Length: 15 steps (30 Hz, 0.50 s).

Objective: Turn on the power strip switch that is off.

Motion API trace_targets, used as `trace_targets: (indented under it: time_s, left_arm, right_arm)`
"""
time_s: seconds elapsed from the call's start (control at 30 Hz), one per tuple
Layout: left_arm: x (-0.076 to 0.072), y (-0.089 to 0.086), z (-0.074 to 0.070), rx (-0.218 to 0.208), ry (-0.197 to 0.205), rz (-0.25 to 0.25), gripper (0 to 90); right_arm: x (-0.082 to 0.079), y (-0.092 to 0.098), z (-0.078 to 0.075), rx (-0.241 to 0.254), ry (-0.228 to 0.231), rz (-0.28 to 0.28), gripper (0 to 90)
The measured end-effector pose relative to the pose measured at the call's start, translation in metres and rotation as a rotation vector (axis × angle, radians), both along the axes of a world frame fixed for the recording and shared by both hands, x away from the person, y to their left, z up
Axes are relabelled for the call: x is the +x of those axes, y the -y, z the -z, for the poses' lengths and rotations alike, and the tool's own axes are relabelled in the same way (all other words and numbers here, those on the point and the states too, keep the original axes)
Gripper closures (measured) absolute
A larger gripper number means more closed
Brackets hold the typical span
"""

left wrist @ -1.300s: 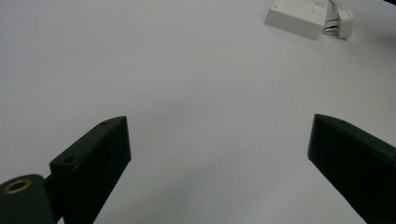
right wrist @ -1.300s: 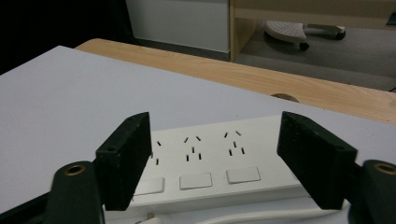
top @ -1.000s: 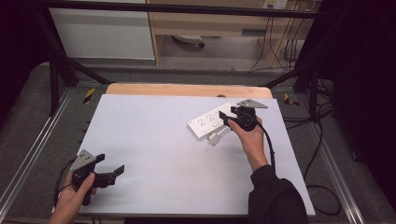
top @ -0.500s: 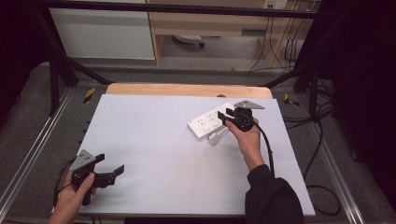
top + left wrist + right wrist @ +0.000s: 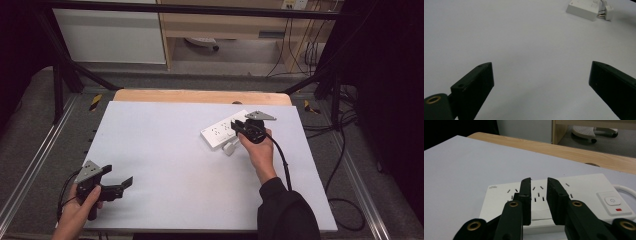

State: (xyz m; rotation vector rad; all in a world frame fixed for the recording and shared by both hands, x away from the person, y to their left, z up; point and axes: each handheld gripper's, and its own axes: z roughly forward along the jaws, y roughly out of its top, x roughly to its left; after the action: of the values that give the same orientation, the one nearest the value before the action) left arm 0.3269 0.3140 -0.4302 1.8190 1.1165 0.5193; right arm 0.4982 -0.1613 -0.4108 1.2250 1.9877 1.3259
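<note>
A white power strip (image 5: 220, 131) (image 5: 584, 187) (image 5: 582, 8) lies at the table's back right, switch end to the right. A white plug (image 5: 230, 148) (image 5: 607, 11) lies against its near side, prongs toward the strip. My right gripper (image 5: 239, 126) (image 5: 539, 181) sits over that spot. Its jaws have just been closing, and the plug's white body (image 5: 539, 215) fills the narrow gap between them, the pads meeting its sides. My left gripper (image 5: 119, 176) (image 5: 541, 82) is held at the front left corner, jaws wide open over bare table.
The white table top (image 5: 165, 165) has a wooden strip (image 5: 200, 96) along its far edge. The strip's white cord (image 5: 624, 188) leaves to the right. Metal frame rails (image 5: 30, 175) run along both sides, and black cables (image 5: 345, 150) lie on the floor at the right.
The right gripper's jaws have drawn closer together around the plug; the right hand has barely shifted. The left hand and its open gripper have stayed put.
</note>
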Motion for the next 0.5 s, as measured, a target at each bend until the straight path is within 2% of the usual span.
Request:
trace_targets:
  time_s: [0.5]
  left_arm:
    - [0.0001,-0.0002,0.0003,0.002,0.001,-0.001,6.0]
  right_arm:
    - [-0.0019,-0.0091,0.0096,-0.007,0.002,-0.027,84.5]
